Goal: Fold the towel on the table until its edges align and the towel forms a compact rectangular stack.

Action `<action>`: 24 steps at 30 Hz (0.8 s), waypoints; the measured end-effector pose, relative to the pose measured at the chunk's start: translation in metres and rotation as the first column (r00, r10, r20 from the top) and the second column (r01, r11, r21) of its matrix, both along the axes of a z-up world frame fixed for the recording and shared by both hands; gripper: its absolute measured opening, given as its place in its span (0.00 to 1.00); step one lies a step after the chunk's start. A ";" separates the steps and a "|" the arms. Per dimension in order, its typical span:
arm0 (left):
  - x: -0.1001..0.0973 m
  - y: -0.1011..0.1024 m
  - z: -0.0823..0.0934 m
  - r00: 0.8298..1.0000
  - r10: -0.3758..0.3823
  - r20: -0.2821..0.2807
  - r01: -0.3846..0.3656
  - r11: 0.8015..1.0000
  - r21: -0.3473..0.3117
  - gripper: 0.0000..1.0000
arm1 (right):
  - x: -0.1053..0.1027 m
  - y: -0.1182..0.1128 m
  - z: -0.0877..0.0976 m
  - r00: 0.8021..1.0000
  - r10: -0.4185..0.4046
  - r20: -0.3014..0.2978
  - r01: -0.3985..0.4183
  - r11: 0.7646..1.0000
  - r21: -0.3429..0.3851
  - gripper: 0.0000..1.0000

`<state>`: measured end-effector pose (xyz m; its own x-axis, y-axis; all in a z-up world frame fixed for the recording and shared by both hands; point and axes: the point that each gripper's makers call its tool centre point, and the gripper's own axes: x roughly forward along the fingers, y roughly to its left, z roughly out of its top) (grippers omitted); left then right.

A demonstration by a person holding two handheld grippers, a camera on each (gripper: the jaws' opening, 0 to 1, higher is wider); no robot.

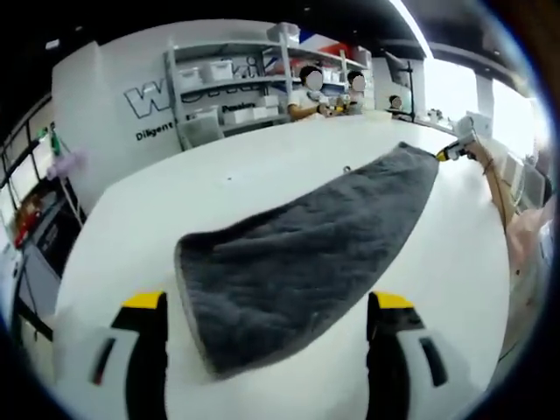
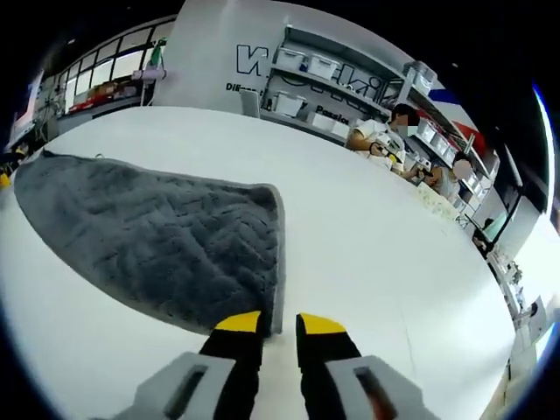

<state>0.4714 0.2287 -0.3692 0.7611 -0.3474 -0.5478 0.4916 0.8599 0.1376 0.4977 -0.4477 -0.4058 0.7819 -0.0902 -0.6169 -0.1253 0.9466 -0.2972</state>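
Observation:
A dark grey towel [image 1: 306, 254] lies flat on the white table [image 1: 175, 201], stretched long and narrowing toward its far end. In the left gripper view my left gripper [image 1: 267, 302] is wide open, its yellow-tipped jaws standing either side of the towel's near end without touching it. My right gripper [image 1: 452, 150] shows small at the towel's far tip. In the right gripper view the towel [image 2: 157, 236] runs away to the left, and my right gripper [image 2: 280, 325] has its jaws drawn close together around the towel's near corner.
Shelving with white bins [image 1: 236, 79] stands behind the table against a white lettered wall. Two people [image 2: 385, 131] sit at the far side of the table. Bare tabletop [image 2: 385, 262] spreads to the right of the towel in the right gripper view.

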 end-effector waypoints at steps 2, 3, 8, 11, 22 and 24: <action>0.000 -0.001 0.000 1.000 0.000 0.003 0.000 1.000 0.002 0.99 | -0.001 0.000 0.001 1.000 -0.003 0.007 0.003 1.000 0.000 0.22; 0.000 -0.001 0.000 1.000 -0.003 0.002 0.003 1.000 0.003 0.99 | -0.002 -0.001 0.002 1.000 -0.013 0.012 0.013 1.000 0.000 0.23; 0.000 0.000 0.001 1.000 -0.006 0.003 0.006 1.000 0.002 0.99 | -0.003 -0.013 0.013 0.997 -0.059 0.041 0.060 0.998 -0.010 0.30; 0.000 0.001 0.002 1.000 -0.003 0.006 0.003 1.000 -0.001 0.99 | -0.003 -0.016 0.020 0.995 -0.072 0.068 0.073 0.997 -0.009 0.32; 0.001 -0.003 0.004 1.000 -0.016 0.013 0.016 1.000 -0.020 0.99 | 0.013 0.034 0.037 0.983 0.097 0.155 -0.120 0.981 0.150 0.52; 0.001 -0.004 0.005 1.000 -0.021 0.013 0.021 0.999 -0.025 0.99 | 0.012 0.037 0.038 0.981 0.110 0.162 -0.136 0.978 0.161 0.56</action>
